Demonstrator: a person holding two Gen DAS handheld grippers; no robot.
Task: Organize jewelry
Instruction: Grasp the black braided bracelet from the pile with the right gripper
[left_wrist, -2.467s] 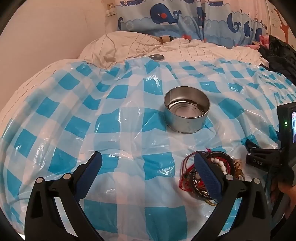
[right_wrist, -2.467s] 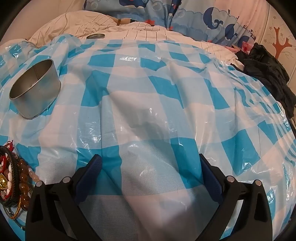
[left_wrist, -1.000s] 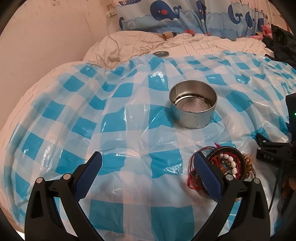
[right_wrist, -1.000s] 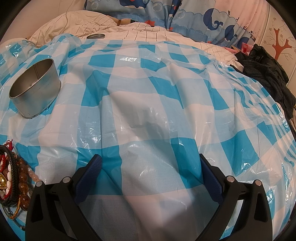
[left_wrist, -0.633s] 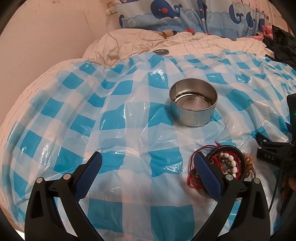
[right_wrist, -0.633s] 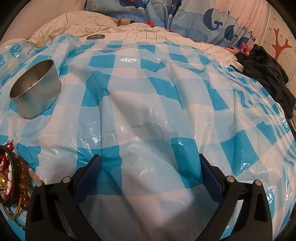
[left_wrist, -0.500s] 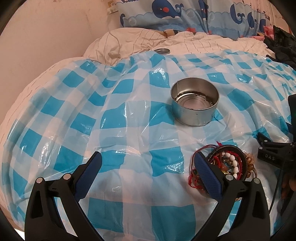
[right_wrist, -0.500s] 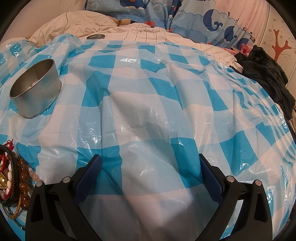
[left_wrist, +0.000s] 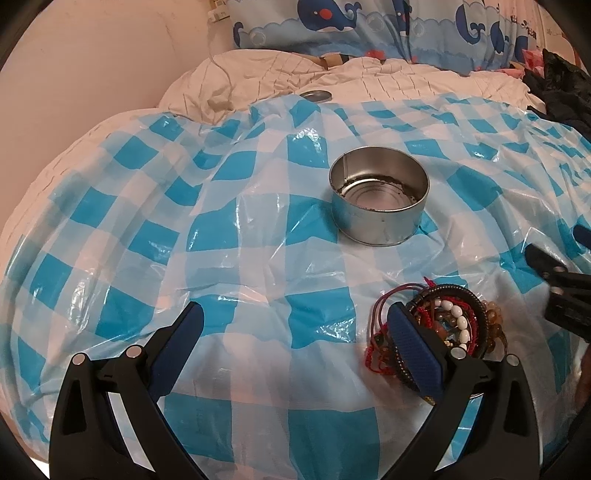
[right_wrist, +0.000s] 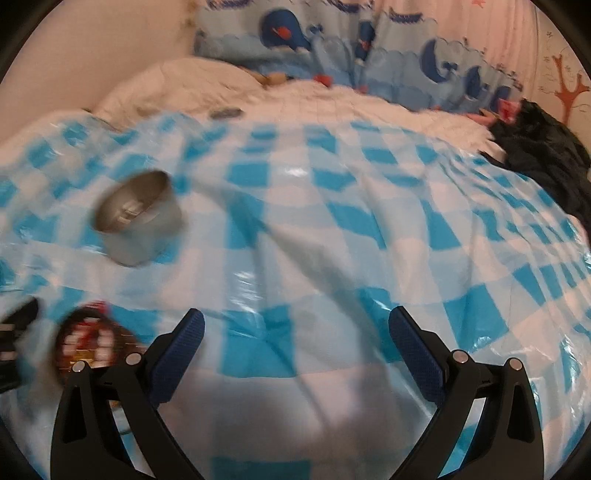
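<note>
Left tongs (left_wrist: 291, 347) and right tongs (right_wrist: 295, 345): black plastic arms, two silver screws per arm, textured dark-blue pads (left_wrist: 413, 352) on the inner faces.

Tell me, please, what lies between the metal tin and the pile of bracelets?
Nothing but bare checked plastic sheet. The left wrist view shows the tin and the bracelets apart, with only sheet between.

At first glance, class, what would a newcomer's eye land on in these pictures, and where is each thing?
The bright blue-and-white checked sheet over the bed grabs you first. An open, empty tin stands in the middle of it. Nearer the camera, a tangle of bracelets lies just behind the left claw's right finger.
</note>
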